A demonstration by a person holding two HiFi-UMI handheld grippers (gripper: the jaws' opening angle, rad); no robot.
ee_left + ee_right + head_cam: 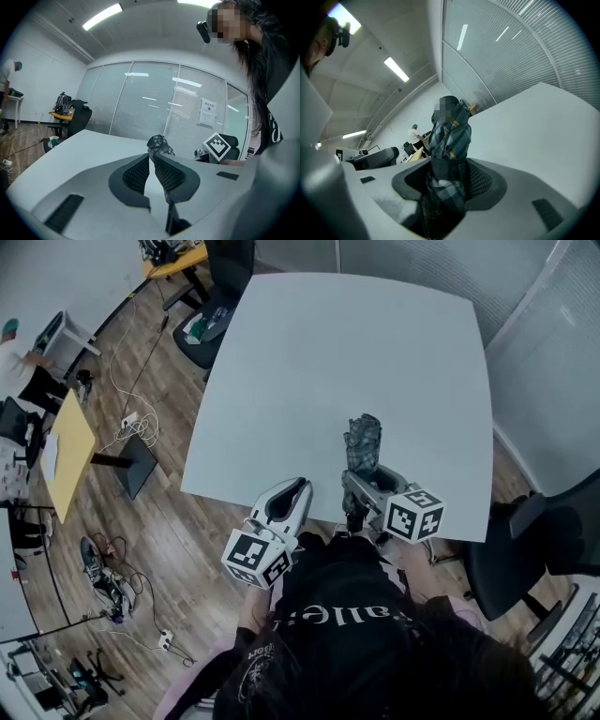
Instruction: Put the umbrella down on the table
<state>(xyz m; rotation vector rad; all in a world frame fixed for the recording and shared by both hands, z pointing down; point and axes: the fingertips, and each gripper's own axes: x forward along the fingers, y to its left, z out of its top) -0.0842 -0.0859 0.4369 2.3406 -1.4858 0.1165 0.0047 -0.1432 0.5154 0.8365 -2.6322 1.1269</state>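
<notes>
Gripping one folded plaid umbrella (363, 442), the right gripper (361, 486) hangs over the near edge of the single white worktop (375, 352), toward its near right corner. The right gripper view shows both fingers (483, 180) pressed against the lower part of the umbrella (452, 136), with the bundled fabric rising out from between them. From the head view the umbrella reaches inward from the near edge toward the middle of the worktop; whether it touches the surface cannot be told.

The left gripper (302, 486) sits just beside it, at the same near edge and to the left. Its two fingers (136, 174) meet at their tips with nothing between them. The umbrella's top (158, 143) shows just past those tips.

Each of the two grippers carries one marker cube: one on the left (256, 557) and one on the right (413, 512).

Two black office chairs stand off the worktop, one by the far left corner (220, 296) and one by the right edge (544, 540). One yellow desk (67, 451) stands well apart on the wooden floor (187, 540).
</notes>
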